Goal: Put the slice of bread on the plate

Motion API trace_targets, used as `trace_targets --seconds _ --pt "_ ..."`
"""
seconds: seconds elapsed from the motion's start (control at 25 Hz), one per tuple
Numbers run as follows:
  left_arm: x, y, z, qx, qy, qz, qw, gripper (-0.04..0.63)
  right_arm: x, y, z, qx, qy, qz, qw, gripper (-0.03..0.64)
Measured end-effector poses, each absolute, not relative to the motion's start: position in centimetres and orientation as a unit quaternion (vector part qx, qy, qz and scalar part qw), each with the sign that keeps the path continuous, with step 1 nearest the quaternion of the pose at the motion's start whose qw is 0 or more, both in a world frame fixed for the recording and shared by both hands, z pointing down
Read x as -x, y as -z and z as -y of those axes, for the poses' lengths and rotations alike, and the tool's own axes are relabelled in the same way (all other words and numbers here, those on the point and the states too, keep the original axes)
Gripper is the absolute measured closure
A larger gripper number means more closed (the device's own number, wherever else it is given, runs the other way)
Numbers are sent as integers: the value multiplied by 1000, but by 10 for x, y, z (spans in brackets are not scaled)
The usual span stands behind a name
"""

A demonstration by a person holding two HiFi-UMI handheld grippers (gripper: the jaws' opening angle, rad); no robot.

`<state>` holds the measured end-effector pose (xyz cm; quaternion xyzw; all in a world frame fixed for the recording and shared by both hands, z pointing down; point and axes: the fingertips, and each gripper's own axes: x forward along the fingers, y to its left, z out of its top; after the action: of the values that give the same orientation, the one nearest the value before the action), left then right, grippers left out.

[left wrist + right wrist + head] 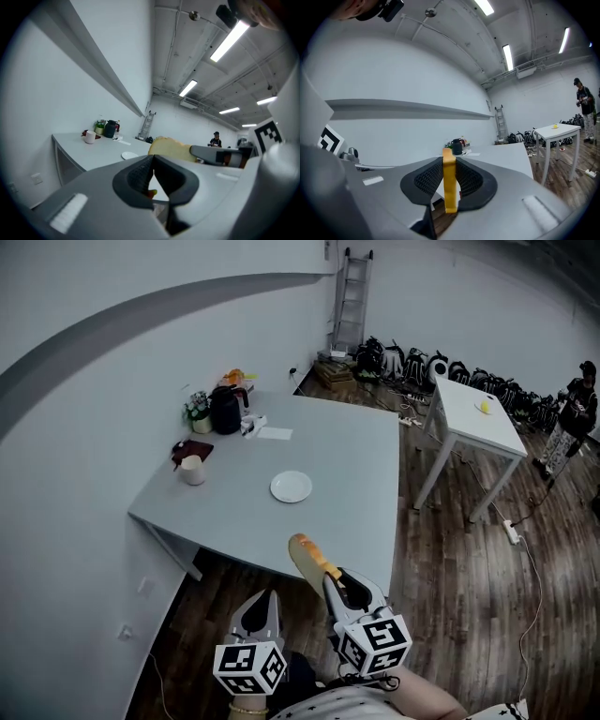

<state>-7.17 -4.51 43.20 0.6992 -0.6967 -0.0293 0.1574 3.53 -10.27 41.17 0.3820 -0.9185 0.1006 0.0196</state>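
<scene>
1. Slice of bread: held edge-on in the right tongs, pads clamped on both faces, in the air by the near edge of the bench.
2. Left tongs: tips pressed together, nothing between them.
3. White plate: mid-bench, well apart from the bread.

smooth matt grey table top; dark wood plank floor; glossy white plate; right gripper matt grey plastic, pads ribbed black; slice of bread dull, browned crust.
</scene>
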Motion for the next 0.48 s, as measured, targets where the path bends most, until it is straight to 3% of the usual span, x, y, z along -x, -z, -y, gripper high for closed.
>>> trace_targets --seconds 0.48 --pt "164 -452 221 -736 -17 658 157 588 46 -439 270 -441 -138 886 26 535"
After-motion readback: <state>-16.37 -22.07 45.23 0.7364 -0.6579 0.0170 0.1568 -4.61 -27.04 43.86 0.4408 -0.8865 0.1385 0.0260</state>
